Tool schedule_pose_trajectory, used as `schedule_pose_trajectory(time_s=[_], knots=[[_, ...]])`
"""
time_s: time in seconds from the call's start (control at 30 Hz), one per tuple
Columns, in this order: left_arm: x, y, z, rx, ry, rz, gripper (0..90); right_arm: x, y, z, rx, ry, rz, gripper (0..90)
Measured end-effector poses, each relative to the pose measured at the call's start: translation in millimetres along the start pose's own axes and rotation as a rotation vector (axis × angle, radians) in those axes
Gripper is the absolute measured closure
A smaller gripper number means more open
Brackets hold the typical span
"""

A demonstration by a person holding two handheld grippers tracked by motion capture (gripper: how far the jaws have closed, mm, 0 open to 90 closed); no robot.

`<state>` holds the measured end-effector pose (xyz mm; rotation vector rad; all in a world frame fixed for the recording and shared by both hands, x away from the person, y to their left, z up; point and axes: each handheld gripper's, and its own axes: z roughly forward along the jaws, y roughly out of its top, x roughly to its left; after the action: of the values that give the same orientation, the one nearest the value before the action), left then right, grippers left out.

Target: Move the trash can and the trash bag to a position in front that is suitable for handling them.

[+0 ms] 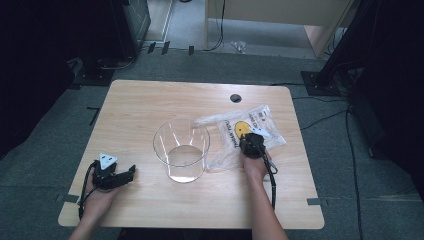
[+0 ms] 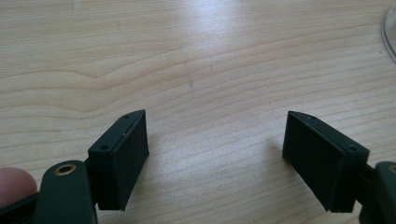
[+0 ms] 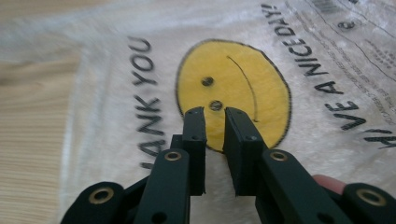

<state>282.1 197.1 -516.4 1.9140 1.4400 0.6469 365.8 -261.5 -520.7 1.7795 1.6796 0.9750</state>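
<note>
A clear plastic bag (image 1: 226, 137) printed with a yellow smiley and "THANK YOU" lies flat on the wooden table (image 1: 145, 100), right of centre. My right gripper (image 1: 250, 139) hovers low over it. In the right gripper view the bag (image 3: 140, 42) lies under the right gripper (image 3: 215, 114); the jaws stand a narrow gap apart over the smiley, with nothing pinched between them. A tall clear glass container (image 1: 181, 149) stands at the table's middle. My left gripper (image 1: 131, 173) rests near the front left, its jaws wide open over bare wood in the left gripper view (image 2: 215, 140).
The container's rim (image 2: 390, 35) shows at the far right of the left gripper view. A round cable hole (image 1: 235, 98) sits near the table's back edge. Dark stands and cables surround the table on the floor.
</note>
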Motion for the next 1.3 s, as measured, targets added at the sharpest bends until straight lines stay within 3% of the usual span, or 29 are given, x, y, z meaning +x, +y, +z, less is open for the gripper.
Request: schedule_pose_trajectory(time_s=[0.07, 0.17, 0.23, 0.37, 0.5, 0.6, 0.7, 0.9, 1.1, 1.3], knots=[[0.1, 0.0, -0.1, 0.001, -0.001, 0.000, 21.8, 7.8, 0.0, -1.0, -0.051, 0.031, -0.023, 77.6], [0.7, -0.1, -0.2, -0.002, -0.005, -0.005, 21.8, 13.3, 0.7, -5.6, -0.071, 0.053, -0.079, 73.9], [0.6, -0.2, -0.1, -0.004, -0.006, -0.010, 21.8, 11.8, 1.7, -12.9, -0.069, 0.056, -0.095, 72.4], [0.5, 0.0, -0.1, -0.001, -0.004, -0.003, 21.8, 2.0, -3.3, -38.3, -0.067, 0.121, -0.106, 72.0], [-0.1, 0.0, 0.0, 0.000, 0.000, 0.001, 21.8, -1.6, -24.0, -67.8, -0.043, 0.177, -0.151, 72.2], [-0.3, -0.1, -0.1, 0.000, 0.001, 0.001, 21.8, -2.7, -43.7, -82.0, -0.026, 0.193, -0.174, 72.1], [-0.4, -0.1, -0.1, 0.000, 0.001, 0.000, 21.8, -4.9, -57.4, -88.3, -0.003, 0.199, -0.159, 71.0], [-0.5, 0.0, 0.0, 0.000, 0.002, -0.001, 21.8, 7.9, -63.7, -76.9, 0.047, 0.199, -0.186, 69.9], [-0.4, -0.1, 0.0, 0.000, 0.002, -0.001, 21.8, 29.2, -51.4, -56.3, 0.037, 0.137, -0.185, 65.7], [0.2, -0.1, -0.2, -0.001, -0.003, -0.003, 21.8, 41.0, -35.4, -33.7, 0.029, 0.063, -0.187, 64.6]])
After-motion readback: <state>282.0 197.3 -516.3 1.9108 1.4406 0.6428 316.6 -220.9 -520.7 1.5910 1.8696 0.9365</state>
